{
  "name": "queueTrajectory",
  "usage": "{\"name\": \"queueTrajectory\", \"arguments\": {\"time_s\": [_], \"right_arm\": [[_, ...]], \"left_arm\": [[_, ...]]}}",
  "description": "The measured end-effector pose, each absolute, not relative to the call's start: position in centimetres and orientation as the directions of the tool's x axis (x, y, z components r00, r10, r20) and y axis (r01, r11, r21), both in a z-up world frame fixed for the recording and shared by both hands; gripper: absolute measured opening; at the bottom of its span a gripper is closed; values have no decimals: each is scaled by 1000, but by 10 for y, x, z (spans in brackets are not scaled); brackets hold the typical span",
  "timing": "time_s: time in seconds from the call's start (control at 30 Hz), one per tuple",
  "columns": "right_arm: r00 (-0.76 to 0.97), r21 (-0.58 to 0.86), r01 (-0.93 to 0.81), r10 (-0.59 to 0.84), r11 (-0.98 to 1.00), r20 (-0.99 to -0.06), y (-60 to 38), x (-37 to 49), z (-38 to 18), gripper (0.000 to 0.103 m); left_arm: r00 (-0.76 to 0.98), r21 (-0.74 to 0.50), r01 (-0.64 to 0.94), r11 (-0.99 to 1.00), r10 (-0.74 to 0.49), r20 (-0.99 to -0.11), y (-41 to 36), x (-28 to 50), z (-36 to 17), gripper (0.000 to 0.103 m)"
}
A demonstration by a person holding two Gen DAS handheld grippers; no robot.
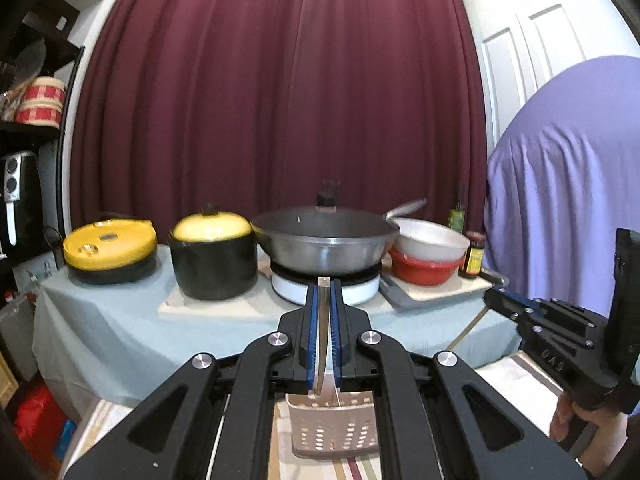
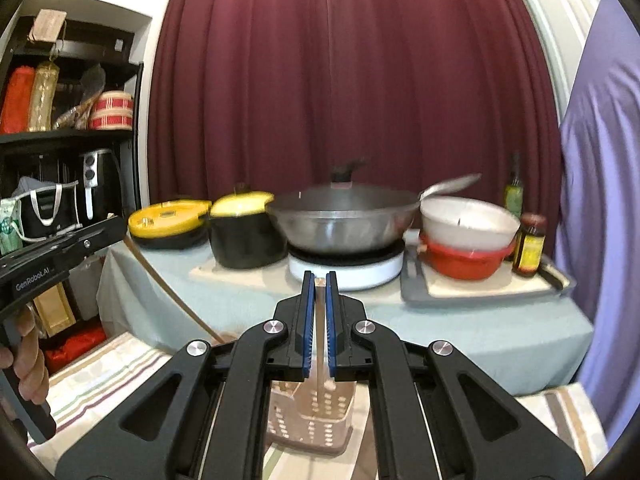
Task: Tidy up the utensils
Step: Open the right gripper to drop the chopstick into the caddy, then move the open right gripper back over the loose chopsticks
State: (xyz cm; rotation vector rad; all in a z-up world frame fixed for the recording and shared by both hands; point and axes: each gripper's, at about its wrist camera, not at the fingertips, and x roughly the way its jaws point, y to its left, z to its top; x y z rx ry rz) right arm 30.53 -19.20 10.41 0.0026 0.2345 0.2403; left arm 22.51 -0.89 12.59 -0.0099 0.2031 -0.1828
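My left gripper (image 1: pixel 324 285) is shut on a pale wooden utensil (image 1: pixel 323 320), whose square end shows above the blue pads. Below it stands a beige perforated utensil holder (image 1: pixel 334 428) on a striped cloth. My right gripper (image 2: pixel 319 277) is likewise shut on a pale flat utensil handle (image 2: pixel 320 320), which runs down toward the same holder (image 2: pixel 312 420). Each gripper also shows in the other's view: the right gripper (image 1: pixel 491 300) at the right edge, the left gripper (image 2: pixel 120 226) at the left, with a thin brown stick (image 2: pixel 172 292) slanting down from it. The utensils' lower ends are hidden.
Behind stands a cloth-covered table (image 1: pixel 120 320) with a yellow-lidded cooker (image 1: pixel 110 248), a black pot (image 1: pixel 214 256), a wok (image 1: pixel 326 244) on a white burner, stacked bowls (image 1: pixel 428 252) on a tray and sauce bottles. Shelves (image 2: pixel 60 140) stand left; purple fabric (image 1: pixel 560 180) hangs right.
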Motion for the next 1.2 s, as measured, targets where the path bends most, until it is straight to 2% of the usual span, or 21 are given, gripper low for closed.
{"name": "queueTrajectory", "arguments": {"time_s": [0.3,0.33,0.43,0.47,0.53,0.6,0.73,0.9,1.2], "right_arm": [[928,8,-231,223,973,-299,-180,320,70,7],[929,7,-230,221,973,-297,-180,319,69,10],[933,3,-222,214,975,-289,-180,312,70,26],[936,-1,-218,209,976,-282,-181,308,71,26],[941,-12,-211,200,977,-271,-182,299,75,28],[947,-11,-205,196,979,-256,-186,287,80,34],[958,-27,-177,166,984,-233,-198,255,84,34],[961,-46,-132,116,990,-252,-213,212,69,34],[928,-47,-65,43,997,-369,-236,138,0,34]], "left_arm": [[937,-8,197,980,-190,-293,-20,246,87,7],[936,-5,198,980,-190,-296,-21,247,85,7],[932,-9,201,980,-194,-306,-21,245,82,8],[933,-8,199,980,-192,-304,-20,242,83,9],[936,-11,197,980,-191,-295,-19,240,84,26],[940,-19,194,981,-191,-284,-15,231,87,37],[949,-17,179,984,-178,-259,-7,204,87,44],[944,-37,159,987,-163,-287,5,172,73,44],[927,-6,105,994,-100,-362,15,109,19,44]]}}
